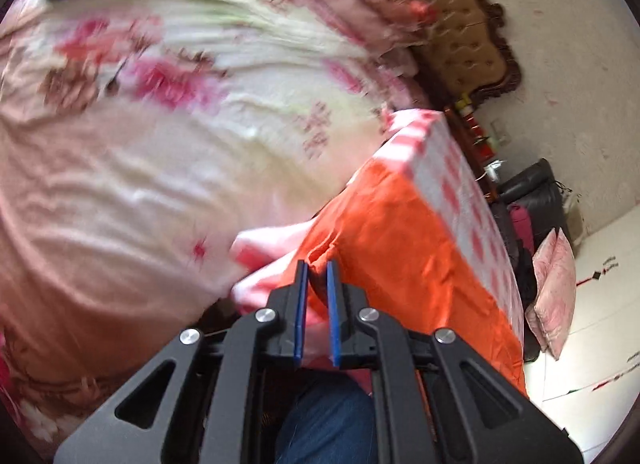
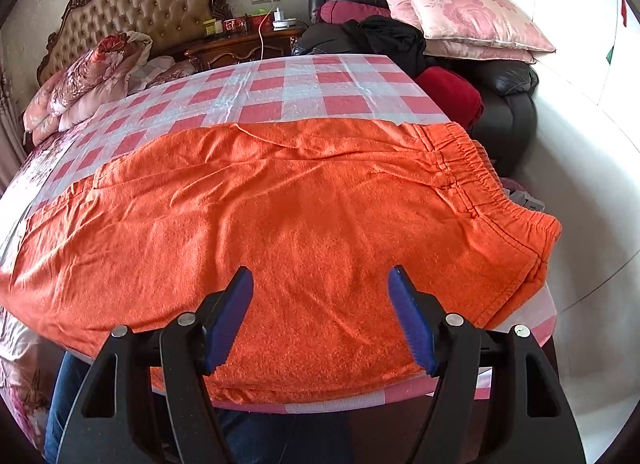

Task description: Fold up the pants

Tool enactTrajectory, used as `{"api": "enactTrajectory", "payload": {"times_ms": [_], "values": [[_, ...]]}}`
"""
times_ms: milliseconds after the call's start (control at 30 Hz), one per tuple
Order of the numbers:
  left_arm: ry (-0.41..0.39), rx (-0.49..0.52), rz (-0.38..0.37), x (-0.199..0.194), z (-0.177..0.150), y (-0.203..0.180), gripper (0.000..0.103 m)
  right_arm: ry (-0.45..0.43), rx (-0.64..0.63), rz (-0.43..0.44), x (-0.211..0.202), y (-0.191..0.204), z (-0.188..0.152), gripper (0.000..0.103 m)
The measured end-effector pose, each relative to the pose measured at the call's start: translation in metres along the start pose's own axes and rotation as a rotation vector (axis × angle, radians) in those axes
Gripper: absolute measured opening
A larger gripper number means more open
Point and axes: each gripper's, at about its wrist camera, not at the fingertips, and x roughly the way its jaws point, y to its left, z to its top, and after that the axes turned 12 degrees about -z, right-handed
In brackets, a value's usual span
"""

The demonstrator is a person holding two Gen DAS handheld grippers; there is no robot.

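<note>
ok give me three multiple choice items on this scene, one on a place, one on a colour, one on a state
1. Where do the pants lie?
A. on the checked tablecloth
B. on the floor
C. on the black chair

2. What colour are the pants?
A. blue
B. orange
C. green

3. How do the right gripper jaws stand?
A. shut on the waistband
B. shut with nothing in them
C. open above the pants

Answers
1. A: the right wrist view shows them spread flat over the red and white checks.
2. B: the cloth is bright orange in both views.
3. C: the blue pads stand wide apart, with no cloth pinched between them. The waistband lies away to the right.
</note>
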Motion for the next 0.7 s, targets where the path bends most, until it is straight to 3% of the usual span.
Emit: {"api": "enactTrajectory", "payload": {"times_ms": [67, 100, 133, 167, 267, 367, 533, 700], "values": [[-0.009, -0.050, -0.026, -0.004, -0.006, 0.012, 0.015, 0.006, -0.001, -0.006, 0.002, -0.002, 0.000, 0.068], [-0.025, -0.073, -0.035, -0.007, -0.008, 0.017, 0.041, 0.009, -0.002, -0.012, 0.003, -0.004, -0.001, 0.068], [-0.048, -0.121, -0.064, -0.012, -0.008, 0.026, 0.057, 0.013, -0.001, -0.017, 0.004, -0.005, -0.001, 0.068], [-0.065, -0.162, -0.098, -0.014, -0.009, 0.033, 0.062, 0.020, 0.002, -0.021, 0.005, -0.006, -0.002, 0.068], [-0.072, -0.297, -0.230, -0.012, -0.012, 0.061, 0.051, 0.035, 0.026, -0.020, 0.008, -0.009, -0.002, 0.068], [-0.050, -0.365, -0.336, 0.002, -0.017, 0.076, 0.045, 0.028, 0.016, -0.016, 0.005, -0.005, -0.003, 0.068], [-0.042, -0.405, -0.430, 0.021, -0.018, 0.082, 0.045, 0.020, -0.014, 0.010, -0.003, 0.007, -0.003, 0.068], [-0.030, -0.331, -0.450, 0.023, -0.010, 0.068, 0.022, 0.024, -0.036, -0.004, -0.003, 0.019, -0.003, 0.068]]}}
